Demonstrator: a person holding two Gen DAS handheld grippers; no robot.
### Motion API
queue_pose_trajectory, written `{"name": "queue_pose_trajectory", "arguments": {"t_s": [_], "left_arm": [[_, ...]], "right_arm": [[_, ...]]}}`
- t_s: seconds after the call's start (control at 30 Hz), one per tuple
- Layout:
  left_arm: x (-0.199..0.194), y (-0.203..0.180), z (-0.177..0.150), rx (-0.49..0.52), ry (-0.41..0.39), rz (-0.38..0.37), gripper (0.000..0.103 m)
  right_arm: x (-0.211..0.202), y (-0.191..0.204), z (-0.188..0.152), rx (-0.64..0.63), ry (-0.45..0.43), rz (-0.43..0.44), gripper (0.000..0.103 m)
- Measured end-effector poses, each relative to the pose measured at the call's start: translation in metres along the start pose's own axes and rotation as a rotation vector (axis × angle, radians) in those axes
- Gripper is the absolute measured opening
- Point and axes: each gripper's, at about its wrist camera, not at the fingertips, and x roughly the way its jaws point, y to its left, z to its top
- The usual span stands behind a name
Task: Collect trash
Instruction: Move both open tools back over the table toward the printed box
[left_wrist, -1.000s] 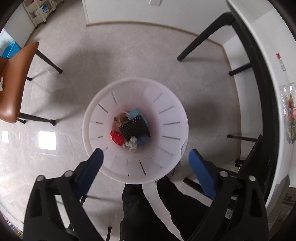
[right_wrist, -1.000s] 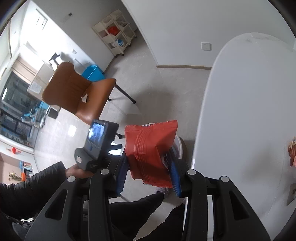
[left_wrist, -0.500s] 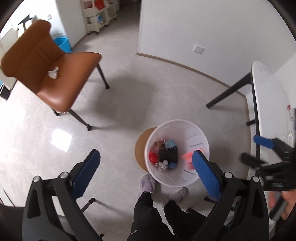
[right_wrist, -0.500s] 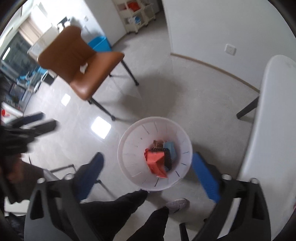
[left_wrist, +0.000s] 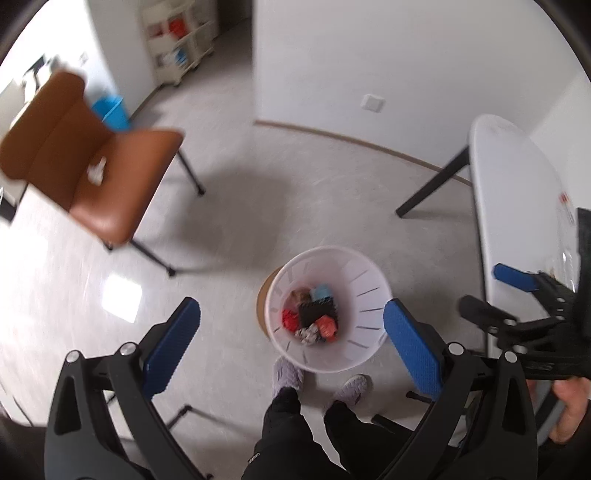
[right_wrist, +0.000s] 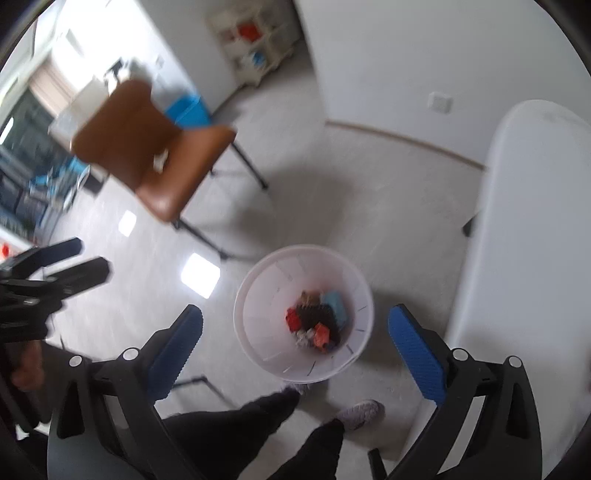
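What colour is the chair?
Brown chair, shown best in the left wrist view.

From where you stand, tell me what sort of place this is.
Probably an office or workroom: a brown chair and a white table stand on a pale hard floor, with a white waste bin between them and a storage cart down the passage.

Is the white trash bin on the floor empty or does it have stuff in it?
Not empty: the white bin holds a small pile of trash at its bottom.

Your left claw (left_wrist: 291, 343) and right claw (right_wrist: 295, 343) are black frames with blue ribbed pads and silver screws. You wear black trousers (left_wrist: 295, 435) and pale grey slippers (left_wrist: 287, 373).
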Motion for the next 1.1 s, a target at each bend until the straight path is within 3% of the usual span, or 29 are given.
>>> {"name": "queue_pose_trajectory", "arguments": {"t_s": [0.17,0.37,0.9,1.1], "left_arm": [[-0.023,-0.042,0.017,0.087,-0.064,-0.062,0.095],[-0.033,-0.092,0.019,0.194,-0.091,-0.121,0.095],[-0.042,-0.207,0.0,0.496,-0.1,-0.214,0.095],[-0.04,-0.246,-0.012,0.581,-0.077,-0.238,0.095]], "right_arm": [[-0.062,-0.028,-0.017,0.093,-0.096,-0.071,0.1],[-0.1,-0.058,-0.042,0.183,-0.167,-0.125,0.1],[-0.151,-0.129,-0.114,0.423,-0.29,-0.217,0.1],[-0.17,-0.179,-0.158,0.523,-0.293,-0.292,0.1]]}}
